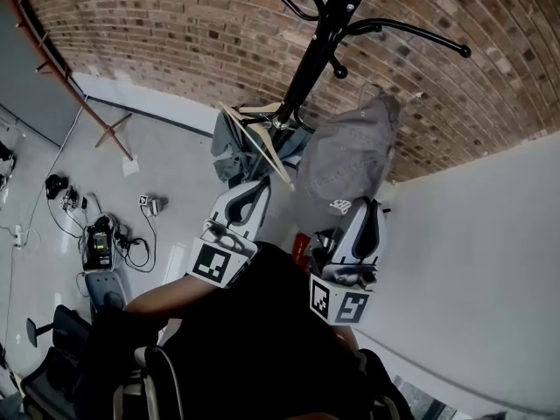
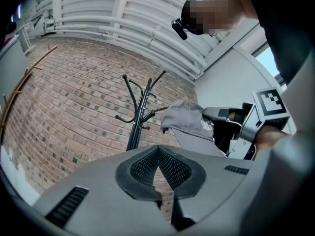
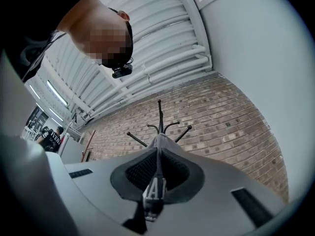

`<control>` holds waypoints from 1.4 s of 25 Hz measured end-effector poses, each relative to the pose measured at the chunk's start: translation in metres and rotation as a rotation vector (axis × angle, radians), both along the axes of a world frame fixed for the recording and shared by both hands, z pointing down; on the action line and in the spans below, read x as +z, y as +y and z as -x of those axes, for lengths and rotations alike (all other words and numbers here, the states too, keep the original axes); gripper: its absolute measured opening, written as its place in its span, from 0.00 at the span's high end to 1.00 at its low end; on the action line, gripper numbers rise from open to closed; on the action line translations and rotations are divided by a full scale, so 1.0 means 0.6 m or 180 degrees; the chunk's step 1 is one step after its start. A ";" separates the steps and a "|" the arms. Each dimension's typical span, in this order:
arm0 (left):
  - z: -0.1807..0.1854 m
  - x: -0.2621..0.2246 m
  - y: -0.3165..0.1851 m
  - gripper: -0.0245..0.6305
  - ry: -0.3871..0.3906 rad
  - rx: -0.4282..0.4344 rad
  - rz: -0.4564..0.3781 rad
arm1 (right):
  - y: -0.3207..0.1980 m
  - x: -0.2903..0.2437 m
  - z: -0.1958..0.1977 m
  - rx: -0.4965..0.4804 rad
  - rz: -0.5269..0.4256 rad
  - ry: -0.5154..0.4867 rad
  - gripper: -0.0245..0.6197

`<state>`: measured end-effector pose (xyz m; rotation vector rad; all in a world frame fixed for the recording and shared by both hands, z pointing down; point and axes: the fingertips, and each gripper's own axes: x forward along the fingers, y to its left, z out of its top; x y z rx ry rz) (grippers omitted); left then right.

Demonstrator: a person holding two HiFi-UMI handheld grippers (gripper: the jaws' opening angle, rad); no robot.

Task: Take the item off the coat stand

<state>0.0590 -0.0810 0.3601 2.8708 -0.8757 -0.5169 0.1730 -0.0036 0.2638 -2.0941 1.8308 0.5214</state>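
A black coat stand [image 1: 306, 68] rises before a brick wall, its hooks spreading out at the top [image 2: 139, 117]. A grey cap [image 1: 346, 160] hangs beside the pole. My right gripper [image 1: 372, 208] is shut on its brim from below. In the right gripper view the cap [image 3: 156, 144] is a thin strip pinched between the jaws [image 3: 157, 154]. The left gripper view shows the cap [image 2: 187, 122] close to a hook tip; whether they touch I cannot tell. My left gripper [image 1: 260, 186] is shut with nothing in it [image 2: 158, 149], left of the cap.
A wooden hanger [image 1: 262, 138] with a dark garment [image 1: 229, 151] hangs lower on the stand, right by my left gripper. A white wall [image 1: 472, 261] is at the right. Cables and a device [image 1: 98, 245] lie on the floor at the left, and a chair [image 1: 52, 339] stands at the lower left.
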 end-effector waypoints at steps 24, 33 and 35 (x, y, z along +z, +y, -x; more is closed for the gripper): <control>-0.081 0.012 0.063 0.93 -0.0200 0.0200 -0.0013 | 0.028 0.069 -0.045 -0.0052 0.0283 -0.0148 0.91; -0.116 0.017 0.093 0.93 -0.0228 0.0315 -0.0030 | 0.051 0.092 -0.070 0.0002 0.0361 -0.0181 0.91; -0.126 0.016 0.102 0.93 -0.0230 0.0360 -0.0051 | 0.057 0.098 -0.077 0.0027 0.0388 -0.0193 0.91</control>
